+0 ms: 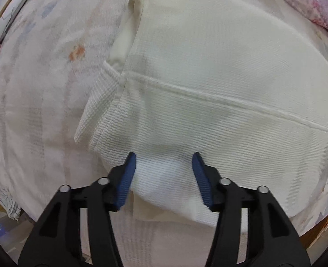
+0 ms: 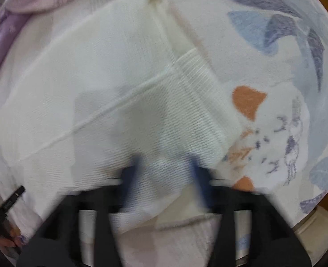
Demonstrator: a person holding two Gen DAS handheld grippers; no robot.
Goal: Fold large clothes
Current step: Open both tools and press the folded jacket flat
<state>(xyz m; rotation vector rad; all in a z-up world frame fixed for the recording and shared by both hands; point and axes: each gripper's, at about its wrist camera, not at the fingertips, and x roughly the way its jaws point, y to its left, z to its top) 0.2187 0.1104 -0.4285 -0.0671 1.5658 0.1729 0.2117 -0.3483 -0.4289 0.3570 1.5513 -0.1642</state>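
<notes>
Cream knit garment (image 1: 208, 77) lies between both spread claws' (image 1: 164, 162) blue fingers (image 2: 199, 178).

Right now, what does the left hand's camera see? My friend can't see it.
A folded cream knitted garment lies on a pale flowery bedsheet. The left gripper, with blue fingers, is open around the garment's near edge.

A home bedroom: a floral bedsheet (image 2: 275, 71) and a rumpled pink blanket (image 1: 308, 6).
</notes>
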